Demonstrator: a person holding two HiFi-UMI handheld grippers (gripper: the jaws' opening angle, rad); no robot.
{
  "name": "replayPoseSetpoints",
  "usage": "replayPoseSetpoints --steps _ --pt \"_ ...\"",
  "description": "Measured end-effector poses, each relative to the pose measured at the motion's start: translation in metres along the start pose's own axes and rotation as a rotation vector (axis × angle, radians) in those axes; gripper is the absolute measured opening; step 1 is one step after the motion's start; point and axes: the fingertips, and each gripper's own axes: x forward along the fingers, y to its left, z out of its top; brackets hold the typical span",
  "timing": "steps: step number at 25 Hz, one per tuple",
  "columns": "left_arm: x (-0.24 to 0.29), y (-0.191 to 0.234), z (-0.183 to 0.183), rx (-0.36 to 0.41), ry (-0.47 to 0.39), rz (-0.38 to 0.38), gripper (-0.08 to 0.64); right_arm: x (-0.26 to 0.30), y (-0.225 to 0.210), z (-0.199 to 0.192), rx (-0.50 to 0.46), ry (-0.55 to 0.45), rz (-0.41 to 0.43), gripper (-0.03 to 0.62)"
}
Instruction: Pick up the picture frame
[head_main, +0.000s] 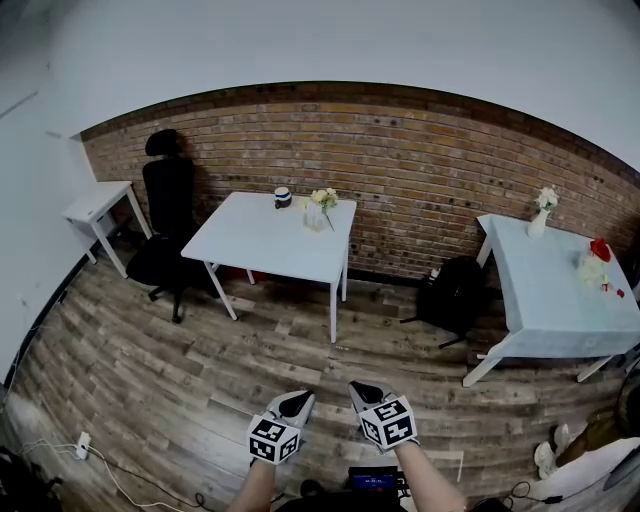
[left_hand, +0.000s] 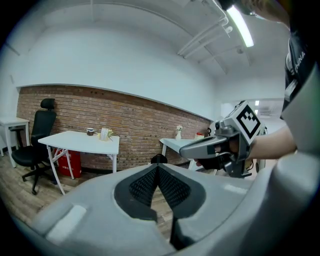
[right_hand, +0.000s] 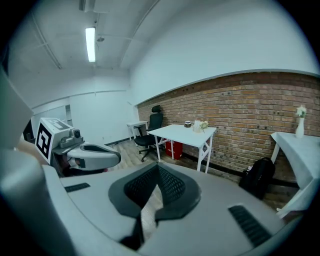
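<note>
1 small pale upright panel (head_main: 313, 214), which I take to be the picture frame, stands near the back edge of the white centre table (head_main: 265, 240), in the upper middle of the head view. It is too small to confirm, and its long axis cannot be read. Just beside it on the right is a bunch of pale flowers (head_main: 325, 197), with a small dark-banded jar (head_main: 283, 197) a little to its left. Both grippers are at the bottom centre of that view, well apart from the table, with bare wood floor (head_main: 300, 350) between. The left gripper (head_main: 297, 402) has its jaws closed together on nothing, and so does the right gripper (head_main: 365, 392). The panel lies straight up the picture from them, slightly more in line with the left gripper, so neither hand is clearly nearer. The coming move looks like a walk forward to the table's front edge, then a reach across its bare top. Nothing blocks that path. A black office chair (head_main: 168, 205) is at the table's left, a black backpack (head_main: 452, 292) lies on the floor to its right, and a second white table (head_main: 550, 290) fills the right side.
</note>
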Motion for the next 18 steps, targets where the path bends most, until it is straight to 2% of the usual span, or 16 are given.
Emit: replayPoseSetpoints --steps 6,11,18 --pt "0.003 0.001 -0.001 0.000 0.011 0.009 0.012 0.000 -0.005 0.000 0.005 0.005 0.006 0.008" --pt "0.007 -0.002 0.002 -0.037 -0.009 -0.004 0.012 0.000 -0.011 -0.002 0.009 0.010 0.008 0.008" --pt "0.022 -0.005 0.000 -0.017 0.017 0.008 0.012 0.002 -0.028 -0.005 0.011 0.011 0.019 0.008"
